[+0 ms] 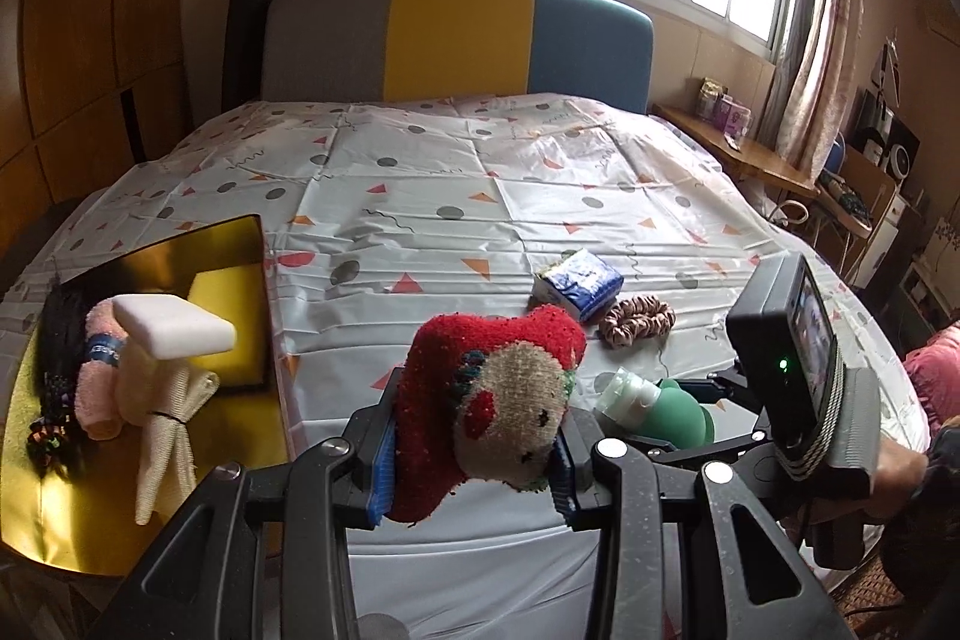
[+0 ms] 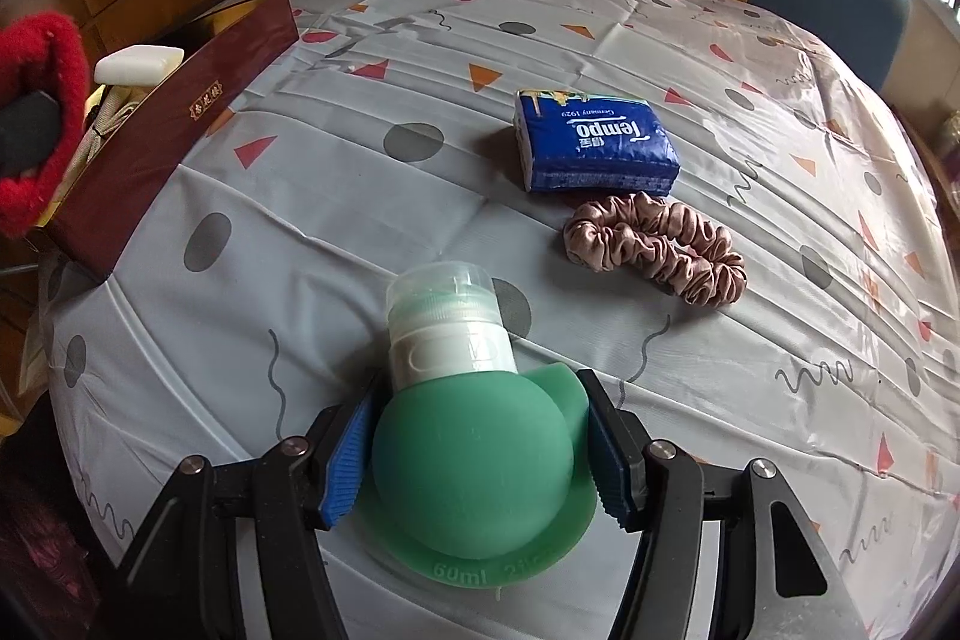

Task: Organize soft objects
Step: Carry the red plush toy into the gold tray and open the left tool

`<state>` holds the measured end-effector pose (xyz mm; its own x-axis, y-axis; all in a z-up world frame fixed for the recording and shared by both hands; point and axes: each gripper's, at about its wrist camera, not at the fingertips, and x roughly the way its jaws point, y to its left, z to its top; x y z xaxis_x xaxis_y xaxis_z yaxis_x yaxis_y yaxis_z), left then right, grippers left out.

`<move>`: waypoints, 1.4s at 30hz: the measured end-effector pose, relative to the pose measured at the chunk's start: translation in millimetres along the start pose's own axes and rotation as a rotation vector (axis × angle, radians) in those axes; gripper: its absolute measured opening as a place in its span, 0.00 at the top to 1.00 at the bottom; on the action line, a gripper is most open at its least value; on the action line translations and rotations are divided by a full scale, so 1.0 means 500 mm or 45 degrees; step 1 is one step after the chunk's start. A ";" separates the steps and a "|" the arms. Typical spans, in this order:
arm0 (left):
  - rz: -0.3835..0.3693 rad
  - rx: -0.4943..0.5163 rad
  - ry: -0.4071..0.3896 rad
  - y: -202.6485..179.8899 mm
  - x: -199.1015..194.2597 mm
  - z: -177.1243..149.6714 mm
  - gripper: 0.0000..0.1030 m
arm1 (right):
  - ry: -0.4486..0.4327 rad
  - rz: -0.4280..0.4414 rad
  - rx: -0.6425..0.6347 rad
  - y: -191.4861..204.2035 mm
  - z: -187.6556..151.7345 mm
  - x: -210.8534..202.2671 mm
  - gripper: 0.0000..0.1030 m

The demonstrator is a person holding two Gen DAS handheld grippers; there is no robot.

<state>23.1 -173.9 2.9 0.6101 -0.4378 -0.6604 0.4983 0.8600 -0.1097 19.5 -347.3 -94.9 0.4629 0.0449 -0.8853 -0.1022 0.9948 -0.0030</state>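
Red fuzzy sock (image 1: 474,400) sits pinched in our left claw (image 1: 474,454), and our right claw (image 2: 474,466) squeezes the green bottle (image 2: 474,466) near the tissue pack (image 2: 594,142).

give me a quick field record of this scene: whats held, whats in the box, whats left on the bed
left gripper: shut on red sock
right gripper: shut on green bottle
box: gold inside, at left bed edge
in box: white sponge, pink towel roll, beige strap, black item
on bed: tissue pack, pink scrunchie
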 end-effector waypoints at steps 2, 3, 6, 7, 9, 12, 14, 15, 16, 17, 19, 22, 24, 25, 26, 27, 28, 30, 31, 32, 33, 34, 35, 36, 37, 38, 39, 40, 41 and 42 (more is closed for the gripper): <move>0.007 -0.017 -0.009 0.012 -0.011 0.005 0.61 | -0.003 -0.003 -0.002 -0.001 0.000 0.000 0.38; 0.012 -0.027 -0.014 0.019 -0.016 0.007 0.61 | -0.004 -0.004 -0.003 -0.001 0.000 0.000 0.37; 0.036 -0.041 -0.021 0.037 -0.028 0.012 0.61 | -0.005 -0.009 -0.005 0.000 0.000 0.000 0.37; 0.042 -0.048 -0.023 0.044 -0.031 0.014 0.61 | -0.006 -0.009 -0.005 0.000 0.000 0.000 0.37; 0.065 -0.063 -0.025 0.061 -0.037 0.015 0.61 | -0.007 -0.008 -0.005 0.000 -0.001 0.000 0.37; 0.103 -0.088 -0.029 0.089 -0.044 0.017 0.61 | -0.007 -0.007 -0.004 0.000 -0.001 0.000 0.37; 0.130 -0.101 -0.027 0.109 -0.047 0.015 0.61 | -0.007 -0.009 -0.005 0.000 -0.001 0.000 0.37; 0.138 -0.109 -0.025 0.117 -0.048 0.013 0.61 | -0.007 -0.008 -0.005 0.000 -0.001 0.000 0.37; 0.150 -0.116 -0.020 0.128 -0.049 0.011 0.61 | -0.007 -0.007 -0.004 -0.001 -0.001 0.000 0.37; 0.155 -0.120 -0.018 0.135 -0.050 0.009 0.61 | -0.007 -0.008 -0.004 0.000 -0.001 0.000 0.37; 0.168 -0.145 -0.007 0.160 -0.055 0.002 0.61 | -0.007 -0.008 -0.005 0.000 -0.001 0.000 0.37; 0.203 -0.174 -0.010 0.203 -0.069 -0.006 0.61 | -0.007 -0.009 -0.004 0.000 -0.002 0.001 0.37; 0.225 -0.213 -0.011 0.244 -0.083 -0.011 0.61 | -0.007 -0.011 -0.004 -0.001 -0.002 0.000 0.37; 0.241 -0.235 -0.014 0.267 -0.092 -0.015 0.61 | -0.007 -0.012 -0.003 -0.001 -0.002 0.001 0.37; 0.257 -0.254 -0.013 0.290 -0.100 -0.019 0.61 | -0.006 -0.014 -0.003 -0.001 -0.002 0.001 0.37; 0.268 -0.274 -0.008 0.309 -0.107 -0.025 0.61 | -0.006 -0.016 -0.004 0.000 -0.002 0.000 0.37; 0.282 -0.308 0.006 0.338 -0.114 -0.034 0.61 | -0.006 -0.019 -0.005 -0.001 -0.002 0.000 0.37; 0.294 -0.362 0.044 0.385 -0.121 -0.051 0.61 | -0.006 -0.020 -0.008 -0.001 -0.002 0.000 0.37; 0.313 -0.403 0.064 0.412 -0.123 -0.064 0.62 | -0.005 -0.020 -0.007 -0.001 -0.001 0.001 0.37; 0.330 -0.434 0.080 0.435 -0.123 -0.074 0.61 | -0.005 -0.021 -0.007 -0.001 -0.002 0.001 0.37; 0.342 -0.454 0.095 0.451 -0.123 -0.082 0.62 | -0.005 -0.023 -0.007 -0.001 -0.002 0.001 0.37; 0.354 -0.475 0.109 0.465 -0.122 -0.089 0.62 | -0.005 -0.024 -0.009 -0.002 -0.002 0.001 0.37; 0.366 -0.495 0.123 0.478 -0.119 -0.096 0.61 | -0.005 -0.025 -0.008 -0.001 -0.002 0.001 0.37; 0.373 -0.510 0.141 0.491 -0.114 -0.104 0.61 | -0.005 -0.025 -0.007 0.000 -0.002 0.001 0.37; 0.379 -0.518 0.161 0.501 -0.105 -0.109 0.61 | -0.005 -0.026 -0.007 -0.001 -0.002 0.001 0.37; 0.385 -0.526 0.172 0.505 -0.099 -0.111 0.61 | -0.005 -0.026 -0.008 -0.001 -0.002 0.001 0.37; 0.385 -0.533 0.192 0.513 -0.088 -0.113 0.61 | -0.004 -0.027 -0.007 -0.002 -0.002 0.001 0.37; 0.381 -0.526 0.212 0.515 -0.076 -0.111 0.61 | -0.004 -0.027 -0.005 -0.002 -0.003 0.001 0.37; 0.394 -0.514 0.238 0.519 -0.061 -0.111 0.61 | -0.004 -0.028 -0.003 -0.003 -0.002 0.001 0.37; 0.406 -0.510 0.253 0.521 -0.048 -0.110 0.61 | -0.003 -0.030 -0.001 -0.003 -0.003 0.001 0.36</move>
<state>104.6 75.0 -50.8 0.5450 -0.1147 -0.8306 0.0107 0.9915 -0.1299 18.8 -348.6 -96.2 0.4674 0.0220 -0.8838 -0.0922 0.9955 -0.0239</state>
